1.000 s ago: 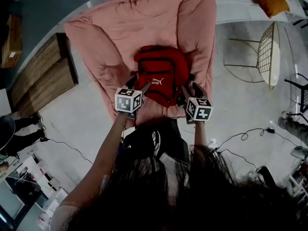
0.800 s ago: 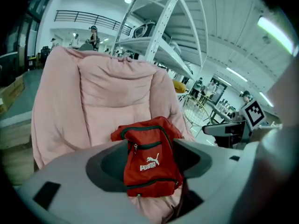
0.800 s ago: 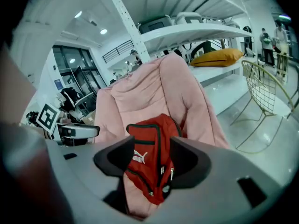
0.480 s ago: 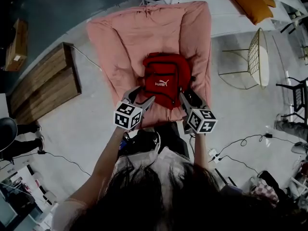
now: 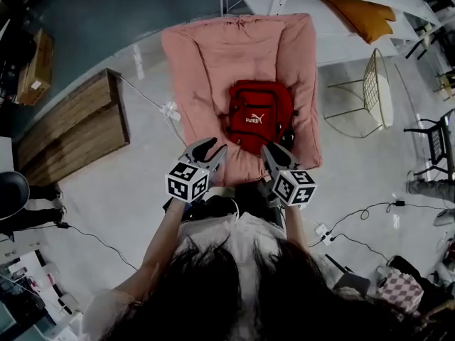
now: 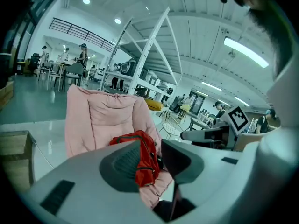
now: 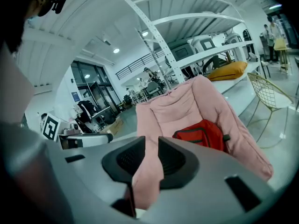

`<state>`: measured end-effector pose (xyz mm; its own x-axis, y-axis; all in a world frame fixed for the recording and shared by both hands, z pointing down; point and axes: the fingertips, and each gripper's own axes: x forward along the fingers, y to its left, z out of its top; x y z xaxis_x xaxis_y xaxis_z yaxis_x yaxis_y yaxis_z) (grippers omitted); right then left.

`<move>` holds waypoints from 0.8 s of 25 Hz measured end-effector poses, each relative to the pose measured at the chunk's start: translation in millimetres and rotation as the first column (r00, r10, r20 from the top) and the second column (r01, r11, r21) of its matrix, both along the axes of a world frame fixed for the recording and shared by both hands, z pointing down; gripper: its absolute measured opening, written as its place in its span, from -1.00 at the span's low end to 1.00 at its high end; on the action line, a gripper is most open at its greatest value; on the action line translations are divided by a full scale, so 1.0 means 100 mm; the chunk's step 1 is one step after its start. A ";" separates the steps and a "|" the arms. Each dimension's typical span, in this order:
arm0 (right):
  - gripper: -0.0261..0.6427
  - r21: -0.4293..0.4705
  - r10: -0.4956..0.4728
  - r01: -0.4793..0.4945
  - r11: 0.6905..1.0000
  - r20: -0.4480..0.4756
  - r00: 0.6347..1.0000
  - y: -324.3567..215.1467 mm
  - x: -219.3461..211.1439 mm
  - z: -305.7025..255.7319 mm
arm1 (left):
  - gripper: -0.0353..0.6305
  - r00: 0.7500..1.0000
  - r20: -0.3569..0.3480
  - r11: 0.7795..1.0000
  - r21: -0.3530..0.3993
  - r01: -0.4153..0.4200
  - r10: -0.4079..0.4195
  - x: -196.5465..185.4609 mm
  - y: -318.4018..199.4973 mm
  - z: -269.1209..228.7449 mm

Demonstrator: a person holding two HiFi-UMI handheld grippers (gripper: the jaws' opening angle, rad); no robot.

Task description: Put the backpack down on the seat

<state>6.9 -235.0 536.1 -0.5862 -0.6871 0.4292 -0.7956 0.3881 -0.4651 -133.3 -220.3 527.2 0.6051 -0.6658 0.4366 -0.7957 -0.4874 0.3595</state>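
The red backpack (image 5: 257, 116) lies on the seat of the pink padded chair (image 5: 213, 55), logo facing up. Both grippers hang near the chair's front edge, clear of the backpack. My left gripper (image 5: 212, 149) has its jaws closing, with a narrow gap and nothing between them. My right gripper (image 5: 274, 151) is likewise closing on nothing. In the left gripper view the backpack (image 6: 147, 157) shows beyond the jaws against the pink chair (image 6: 98, 120). In the right gripper view the backpack (image 7: 203, 133) rests in the chair (image 7: 187, 108), far past the jaws.
A wooden platform (image 5: 71, 130) lies on the floor to the left of the chair. A power strip with its cable (image 5: 169, 110) sits beside the chair. A wire chair (image 5: 377, 91) stands to the right, an orange cushion (image 5: 362, 13) behind it.
Both grippers have drawn back from the backpack's sides toward the person, and their jaws have narrowed. The backpack stays on the seat.
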 end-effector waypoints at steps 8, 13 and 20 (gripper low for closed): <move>-0.68 0.006 0.013 -0.013 1.000 -0.022 1.000 0.78 -0.43 -0.07 | -0.52 0.998 -0.070 1.000 0.026 -0.008 0.010 -0.35 0.58 -0.12; -0.69 0.000 0.004 -0.004 1.000 -0.059 0.998 1.15 -0.46 -0.14 | -0.52 0.994 -0.101 0.999 0.035 -0.039 0.042 -0.35 0.85 -0.16; -0.71 0.016 -0.004 0.006 1.000 -0.077 0.997 1.30 -0.45 -0.24 | -0.52 0.989 -0.118 0.995 0.048 -0.085 0.090 -0.16 1.03 -0.26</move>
